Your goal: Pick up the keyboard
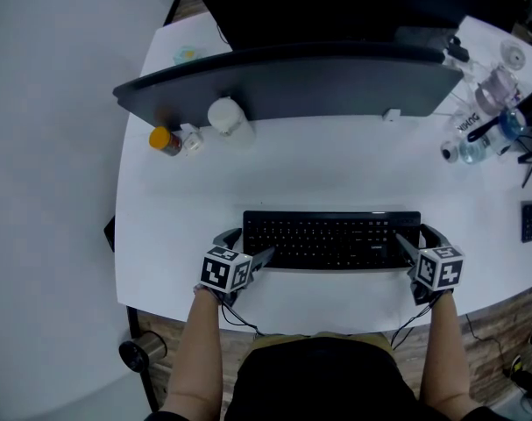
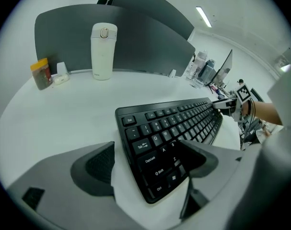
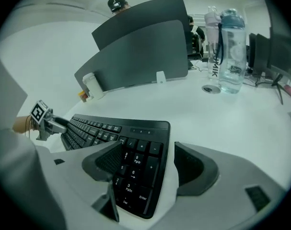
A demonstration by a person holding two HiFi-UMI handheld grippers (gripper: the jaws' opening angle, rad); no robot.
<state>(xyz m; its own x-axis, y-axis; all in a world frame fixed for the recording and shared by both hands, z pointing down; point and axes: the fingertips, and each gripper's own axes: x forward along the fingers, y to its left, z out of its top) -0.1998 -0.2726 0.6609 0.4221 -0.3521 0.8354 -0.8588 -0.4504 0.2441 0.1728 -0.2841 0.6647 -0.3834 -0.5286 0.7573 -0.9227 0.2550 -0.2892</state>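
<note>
**I am setting both grippers over the ends of the black keyboard (image 1: pixel 331 239), and the grasp is not yet made.**

The keyboard is lying flat near the near edge of the white desk (image 1: pixel 336 174), square to me. My left gripper (image 1: pixel 245 246) is straddling its near-left corner, and my right gripper (image 1: pixel 421 239) is straddling its near-right corner by the number pad. Both sets of jaws are standing wide apart with the keyboard's ends between them. No pad is pressing on it, so neither gripper has hold of anything. I judge that next I am closing both together, evenly, so the board comes up level rather than tipping. Farther off, the white flask (image 1: pixel 226 115) is standing by the grey partition (image 1: pixel 336 82), well clear.
</note>
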